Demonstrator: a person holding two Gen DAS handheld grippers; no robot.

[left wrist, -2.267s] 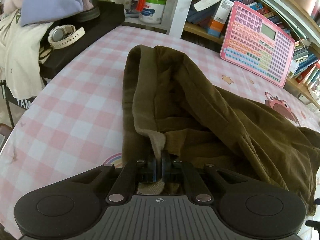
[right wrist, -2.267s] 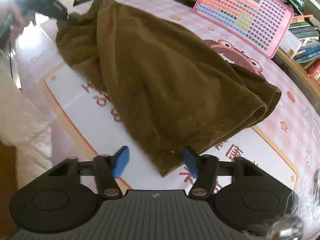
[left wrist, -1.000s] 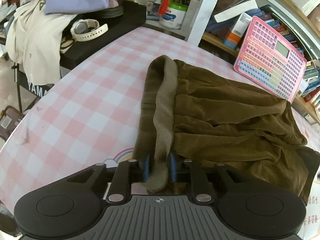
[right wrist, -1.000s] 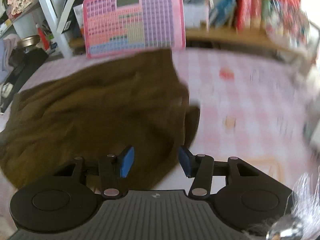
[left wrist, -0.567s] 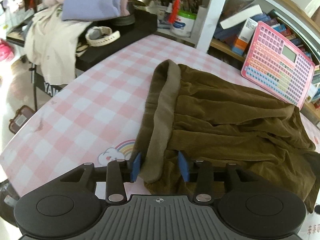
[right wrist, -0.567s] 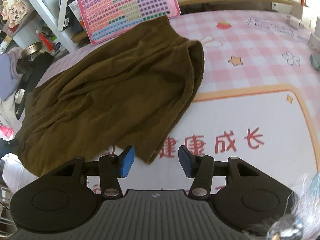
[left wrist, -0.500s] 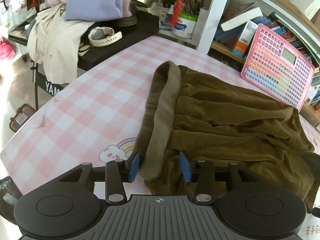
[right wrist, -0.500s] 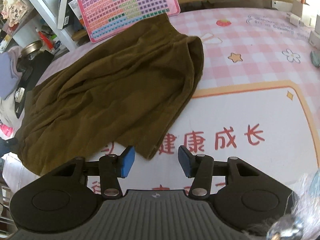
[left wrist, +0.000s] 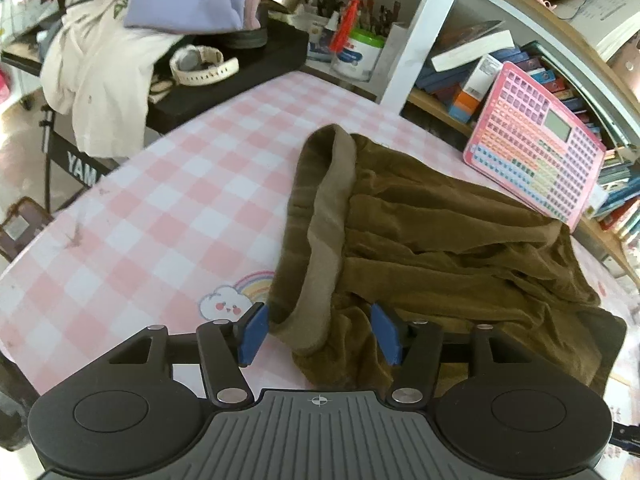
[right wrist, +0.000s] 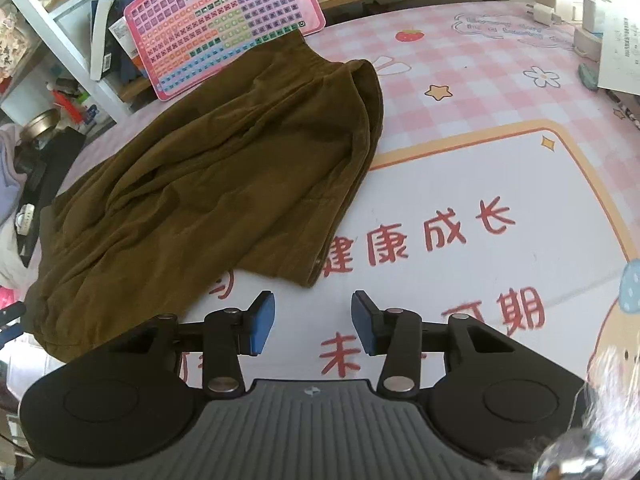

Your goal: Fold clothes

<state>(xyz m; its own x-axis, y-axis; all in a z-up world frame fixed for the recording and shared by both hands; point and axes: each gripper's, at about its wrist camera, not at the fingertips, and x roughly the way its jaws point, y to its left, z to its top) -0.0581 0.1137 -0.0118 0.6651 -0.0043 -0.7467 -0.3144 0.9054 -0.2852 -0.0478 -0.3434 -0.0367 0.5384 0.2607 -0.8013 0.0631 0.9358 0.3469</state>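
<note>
A brown corduroy garment (left wrist: pixel 440 248) lies rumpled on the pink checked table (left wrist: pixel 168 208), its lighter waistband (left wrist: pixel 328 216) running toward me. My left gripper (left wrist: pixel 318 334) is open, and the waistband's near end lies loose between its blue pads. In the right wrist view the same garment (right wrist: pixel 208 176) spreads across the table, one corner (right wrist: pixel 308 276) pointing at me. My right gripper (right wrist: pixel 312 320) stands open just short of that corner, over the white printed mat (right wrist: pixel 460 216), holding nothing.
A pink toy keyboard (left wrist: pixel 536 144) leans on the bookshelf behind the garment (right wrist: pixel 224 20). At the left, a black stand (left wrist: pixel 224 80) carries a white watch (left wrist: pixel 202 66) and piled clothes (left wrist: pixel 100 80). Chargers and papers (right wrist: pixel 600 36) sit at the far right.
My left gripper has let go of the waistband and opened wider, drawing back a little. My right gripper swung round to the garment's other side and now sits near its corner.
</note>
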